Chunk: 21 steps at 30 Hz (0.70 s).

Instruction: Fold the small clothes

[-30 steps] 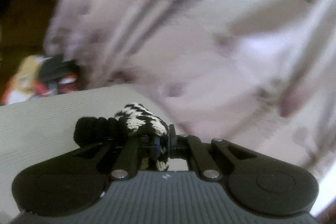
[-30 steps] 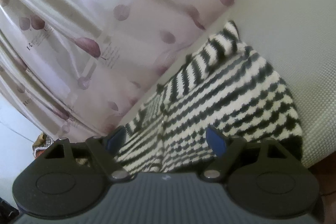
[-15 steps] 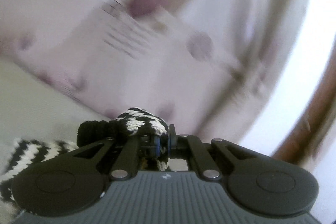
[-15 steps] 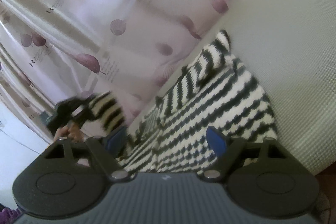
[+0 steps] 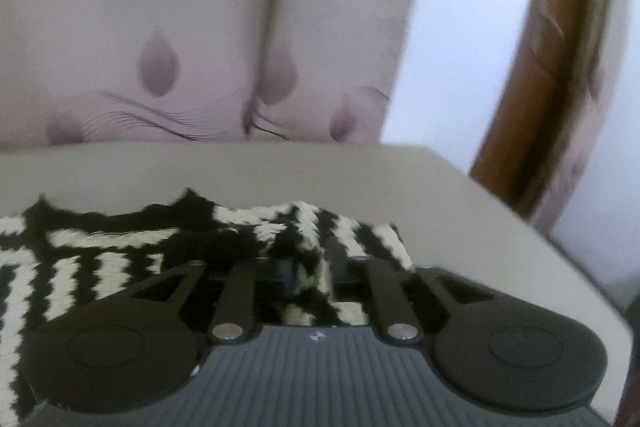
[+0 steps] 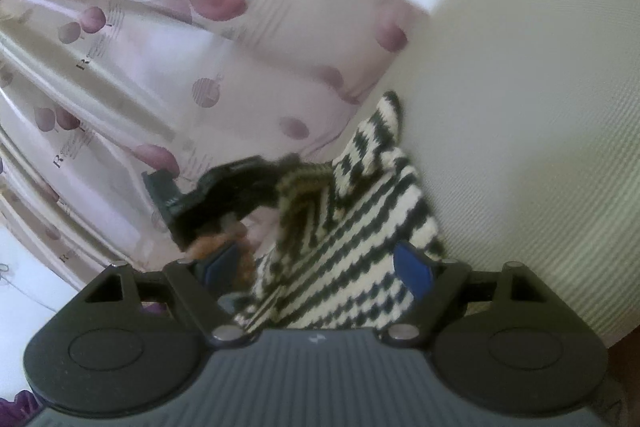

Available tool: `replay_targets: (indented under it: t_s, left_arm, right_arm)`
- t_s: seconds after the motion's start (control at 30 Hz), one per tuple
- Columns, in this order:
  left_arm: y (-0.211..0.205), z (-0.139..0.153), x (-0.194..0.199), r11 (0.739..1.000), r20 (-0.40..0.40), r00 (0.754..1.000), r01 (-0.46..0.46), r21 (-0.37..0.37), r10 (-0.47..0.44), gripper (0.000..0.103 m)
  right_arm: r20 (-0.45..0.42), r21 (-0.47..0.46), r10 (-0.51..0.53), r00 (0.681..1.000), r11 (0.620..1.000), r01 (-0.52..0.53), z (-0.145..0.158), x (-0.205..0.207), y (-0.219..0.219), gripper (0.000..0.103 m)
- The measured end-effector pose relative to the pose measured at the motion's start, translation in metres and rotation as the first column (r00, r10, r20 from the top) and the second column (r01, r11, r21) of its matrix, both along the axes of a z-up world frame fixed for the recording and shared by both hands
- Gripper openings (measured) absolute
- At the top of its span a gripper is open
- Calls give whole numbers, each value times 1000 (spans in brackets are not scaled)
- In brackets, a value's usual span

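Curtain behind, pale table below. Striped knit lies near table's far edge, one flap drawn over body. Left gripper jaws opening, knit between them. Right gripper wide, empty, over knit. First fold looks laid; further folds likely left.

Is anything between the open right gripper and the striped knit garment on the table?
Nothing visible. The right gripper sits directly over the striped knit garment, open. The left gripper, jaws opening with a fold between them, is off to the side.
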<state>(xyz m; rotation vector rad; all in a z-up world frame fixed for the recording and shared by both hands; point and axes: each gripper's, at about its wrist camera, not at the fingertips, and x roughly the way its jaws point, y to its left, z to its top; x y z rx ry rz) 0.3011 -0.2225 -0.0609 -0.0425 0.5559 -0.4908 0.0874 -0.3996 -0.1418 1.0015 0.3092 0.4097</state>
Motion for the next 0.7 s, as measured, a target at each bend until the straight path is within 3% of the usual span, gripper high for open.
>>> replay_targets:
  t_s: [0.07, 0.1, 0.23, 0.37, 0.5, 0.6, 0.7]
  left_arm:
    - [-11, -3, -8, 998, 50, 998, 38, 57, -41, 99]
    - [-15, -1, -14, 996, 91, 994, 48, 77, -55, 102]
    - [-20, 8, -36, 989, 163, 975, 142, 45, -147, 103]
    - [14, 15, -47, 973, 160, 967, 214, -90, -198, 103]
    - [70, 17, -68, 948, 122, 971, 231, -220, -208, 103]
    - [114, 20, -84, 964, 133, 983, 150, -221, -123, 103]
    - [160, 13, -83, 959, 66, 997, 52, -279, -35, 103]
  right_arm:
    - [6, -4, -2, 1000, 1000, 2, 0, 3, -3, 85]
    - [7, -6, -2, 1000, 1000, 2, 0, 5, -4, 85]
    - [18, 1, -6, 1000, 1000, 6, 4, 13, -8, 85]
    - [27, -32, 3, 1000, 999, -2, 12, 21, -4, 85]
    - [46, -160, 7, 999, 987, 1, 33, 32, 5, 85]
    - [46, -261, 19, 999, 965, -7, 53, 50, 13, 85]
    - [39, -348, 78, 996, 935, -59, 67, 76, 31, 85]
